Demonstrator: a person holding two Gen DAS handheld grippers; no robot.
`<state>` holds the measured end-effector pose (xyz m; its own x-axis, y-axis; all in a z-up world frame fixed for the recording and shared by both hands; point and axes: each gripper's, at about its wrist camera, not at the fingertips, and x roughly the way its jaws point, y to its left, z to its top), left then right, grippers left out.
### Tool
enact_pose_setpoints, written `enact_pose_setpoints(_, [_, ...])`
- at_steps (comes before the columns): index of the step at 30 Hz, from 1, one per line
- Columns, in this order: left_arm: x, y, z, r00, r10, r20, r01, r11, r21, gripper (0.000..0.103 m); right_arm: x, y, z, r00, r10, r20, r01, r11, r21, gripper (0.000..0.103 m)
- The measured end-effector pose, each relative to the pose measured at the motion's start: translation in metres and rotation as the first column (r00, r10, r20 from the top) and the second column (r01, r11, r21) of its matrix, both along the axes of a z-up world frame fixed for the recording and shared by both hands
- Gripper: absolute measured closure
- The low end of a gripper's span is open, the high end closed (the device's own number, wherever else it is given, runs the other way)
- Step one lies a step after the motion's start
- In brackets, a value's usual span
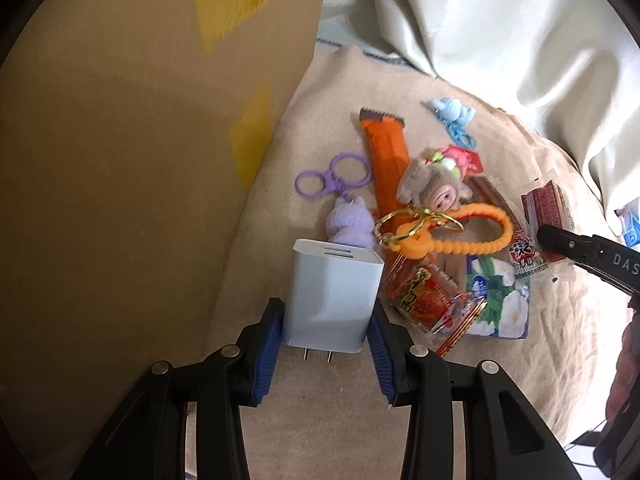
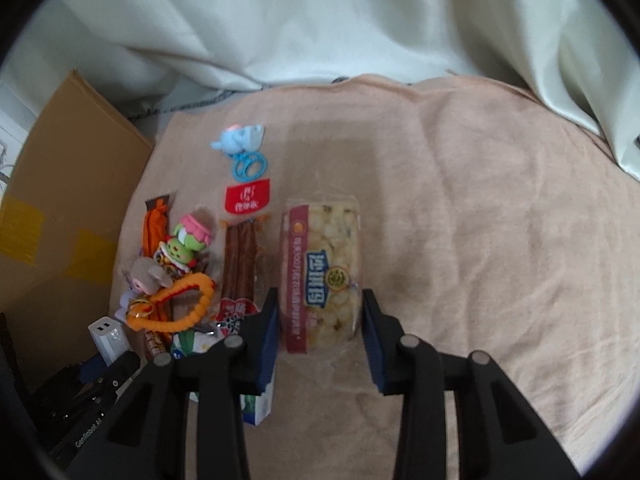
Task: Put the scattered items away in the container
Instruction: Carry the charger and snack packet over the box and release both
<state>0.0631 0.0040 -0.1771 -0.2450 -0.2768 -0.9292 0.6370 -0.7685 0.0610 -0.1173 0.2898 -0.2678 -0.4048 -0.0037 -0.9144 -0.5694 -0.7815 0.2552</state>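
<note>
Charger (image 1: 334,294) sat upright between left gripper (image 1: 325,346) pads, cardboard box (image 1: 120,200) just left; right gripper (image 2: 320,344) jaws straddled snack pack (image 2: 322,276) lengthwise, contact unclear

Both wrist views look down, close; both show the orange keychain (image 1: 452,232), perhaps blurred

Box wall crowds the clutter

Cardboard box (image 2: 60,216) hems the toy-and-snack pile (image 2: 188,280) leftward; bare towel (image 2: 500,260) lies open rightward.
</note>
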Motion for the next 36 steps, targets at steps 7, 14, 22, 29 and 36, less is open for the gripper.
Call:
enact_pose_setpoints(7, [-0.009,0.018,0.026,0.997,-0.077,-0.032,0.074,0.995,-0.063,0.061,0.02,0.003,0.033,0.998,0.0,-0.058,0.002,1.0,0.03,0.061])
enact_pose_setpoints(14, [-0.023,0.027,0.052,0.989,-0.136,-0.065,0.13,0.987,-0.093,0.061,0.035,0.004,0.062,0.994,0.007,-0.107,0.0,0.998,0.068,0.061])
enact_pose_setpoints(22, [-0.054,0.019,0.079,0.978,-0.189,-0.092,0.181,0.979,-0.094,0.061,0.044,0.002,0.079,0.992,0.0,-0.13,0.013,0.996,0.093,0.061])
enact_pose_setpoints(29, [-0.066,0.021,0.137,0.961,-0.238,-0.141,0.208,0.958,-0.197,0.061,0.039,-0.004,0.123,0.977,0.025,-0.21,0.003,0.992,0.13,0.061])
enact_pose_setpoints(36, [-0.066,-0.003,0.182,0.955,-0.225,-0.194,0.171,0.95,-0.259,0.061,0.009,-0.025,0.18,0.945,0.121,-0.304,-0.062,0.978,0.198,0.061])
